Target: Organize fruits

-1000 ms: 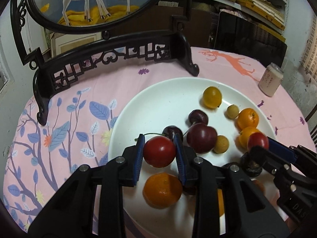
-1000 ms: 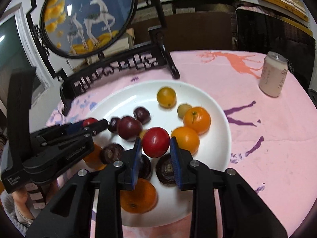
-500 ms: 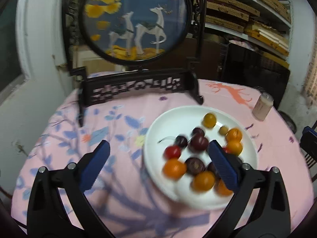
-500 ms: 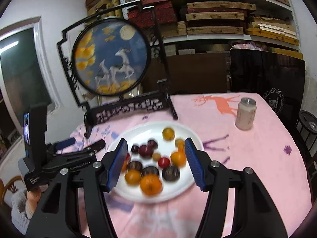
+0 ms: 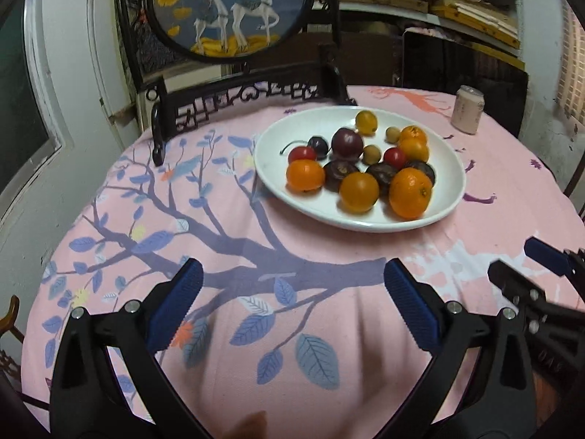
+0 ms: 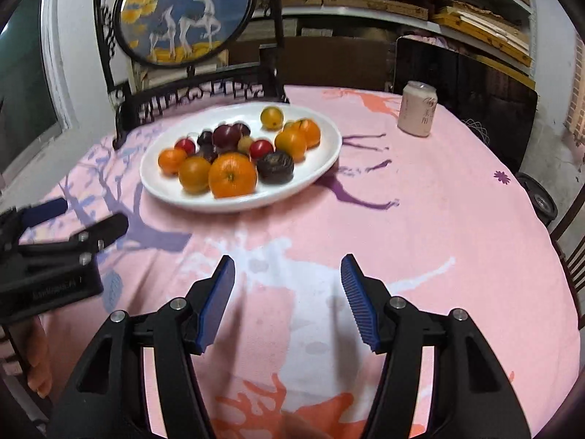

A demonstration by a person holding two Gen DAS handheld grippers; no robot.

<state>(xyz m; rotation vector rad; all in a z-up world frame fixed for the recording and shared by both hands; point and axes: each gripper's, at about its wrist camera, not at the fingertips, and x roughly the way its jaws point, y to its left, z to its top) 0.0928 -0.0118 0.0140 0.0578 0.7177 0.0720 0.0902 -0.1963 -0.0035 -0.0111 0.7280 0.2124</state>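
Observation:
A white plate [image 5: 272, 139] [image 6: 323, 153] on the pink tablecloth holds several fruits. Among them are a large orange [image 5: 409, 192] [image 6: 232, 175], dark plums [image 5: 346, 141], small red fruits [image 5: 302, 153] [image 6: 261, 148] and a yellow fruit [image 5: 366, 121]. My left gripper [image 5: 292, 270] stands open and empty over the cloth, well short of the plate. My right gripper [image 6: 287, 261] is also open and empty, near the table's front. Each shows in the other's view: the right gripper [image 5: 515, 259] at the right edge, the left gripper [image 6: 89, 214] at the left edge.
A black carved stand with a round deer picture [image 5: 234, 7] [image 6: 182, 11] rises just behind the plate. A pale drink can [image 5: 467, 109] [image 6: 416, 109] stands at the back right. Dark panels and shelves lie beyond the round table.
Both grippers let go of the red fruits they were shut on, opened wide and drew back from the plate toward the table's near side.

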